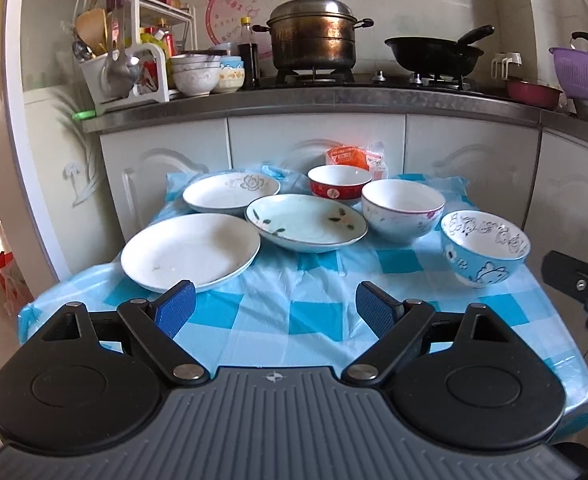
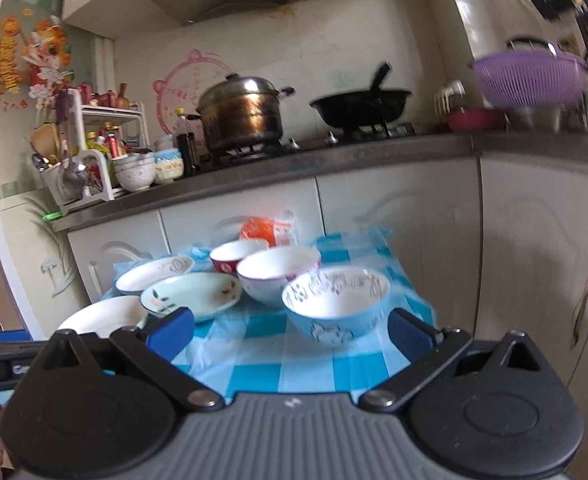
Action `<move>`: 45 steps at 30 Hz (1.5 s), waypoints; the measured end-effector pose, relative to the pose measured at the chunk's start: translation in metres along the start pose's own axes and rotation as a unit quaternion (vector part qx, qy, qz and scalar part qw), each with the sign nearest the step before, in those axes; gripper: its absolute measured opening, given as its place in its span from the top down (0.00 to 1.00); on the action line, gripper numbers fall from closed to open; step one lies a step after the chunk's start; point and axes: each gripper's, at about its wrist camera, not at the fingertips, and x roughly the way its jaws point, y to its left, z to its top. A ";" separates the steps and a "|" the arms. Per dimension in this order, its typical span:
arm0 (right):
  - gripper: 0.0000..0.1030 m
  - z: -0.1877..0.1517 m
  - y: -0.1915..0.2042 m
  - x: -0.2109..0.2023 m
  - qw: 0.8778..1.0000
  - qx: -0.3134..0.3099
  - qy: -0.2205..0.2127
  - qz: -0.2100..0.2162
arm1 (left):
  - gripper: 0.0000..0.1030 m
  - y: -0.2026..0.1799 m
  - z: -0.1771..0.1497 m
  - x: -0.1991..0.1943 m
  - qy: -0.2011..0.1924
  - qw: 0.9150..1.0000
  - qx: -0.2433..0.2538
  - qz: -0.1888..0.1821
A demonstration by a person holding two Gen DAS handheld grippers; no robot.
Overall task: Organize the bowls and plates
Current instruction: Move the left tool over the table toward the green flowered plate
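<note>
On a blue checked tablecloth (image 1: 318,320) stand three plates and three bowls. A plain white plate (image 1: 190,252) is front left, a pale green flowered plate (image 1: 306,222) in the middle, a white flowered plate (image 1: 230,194) behind. A red bowl (image 1: 340,187), a white bowl with purple rim (image 1: 402,210) and a blue cartoon bowl (image 1: 484,248) stand to the right. My left gripper (image 1: 274,312) is open and empty, just short of the white plate. My right gripper (image 2: 290,332) is open and empty, close in front of the blue bowl (image 2: 336,306).
Behind the table runs a counter (image 1: 334,98) over white cabinets, with a steamer pot (image 1: 312,36), a black wok (image 1: 434,54), stacked bowls (image 1: 196,72) and a utensil rack (image 1: 126,60). An orange packet (image 1: 346,156) lies at the table's back edge. A purple colander (image 1: 582,72) sits right.
</note>
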 end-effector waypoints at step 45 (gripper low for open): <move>0.01 -0.011 0.010 0.106 0.989 0.061 0.116 0.063 | 0.00 0.112 0.076 0.187 -0.026 0.983 -0.159 -0.091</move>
